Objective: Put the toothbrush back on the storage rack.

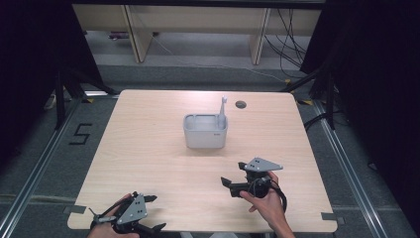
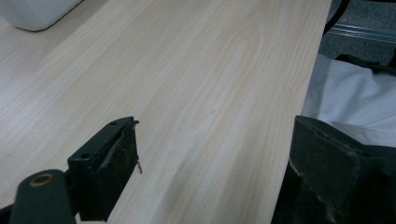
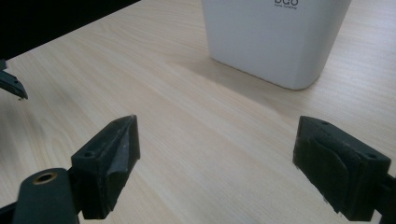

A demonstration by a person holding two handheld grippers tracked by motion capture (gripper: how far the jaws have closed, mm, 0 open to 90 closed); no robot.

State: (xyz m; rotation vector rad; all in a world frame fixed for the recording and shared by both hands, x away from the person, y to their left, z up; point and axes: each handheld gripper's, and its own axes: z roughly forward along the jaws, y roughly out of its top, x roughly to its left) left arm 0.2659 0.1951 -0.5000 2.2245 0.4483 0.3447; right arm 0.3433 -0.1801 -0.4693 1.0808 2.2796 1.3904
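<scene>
The pale wooden counter (image 1: 148,163) is carrying a white container (image 1: 205,131) at its middle with a white utensil (image 1: 223,111) standing inside, while the right gripper (image 1: 233,184) and left gripper (image 1: 153,213), jaws wide and empty, are hovering well apart from it.

You have even overhead light on the counter (image 1: 148,163), bright at its middle, while both sides of the room fall to near black. The white bin (image 1: 205,131) throws a soft shadow toward you. No glare. In both gripper views the near black fingers (image 3: 112,163) are soft and grainy, and the wood grain stays fairly sharp.
</scene>
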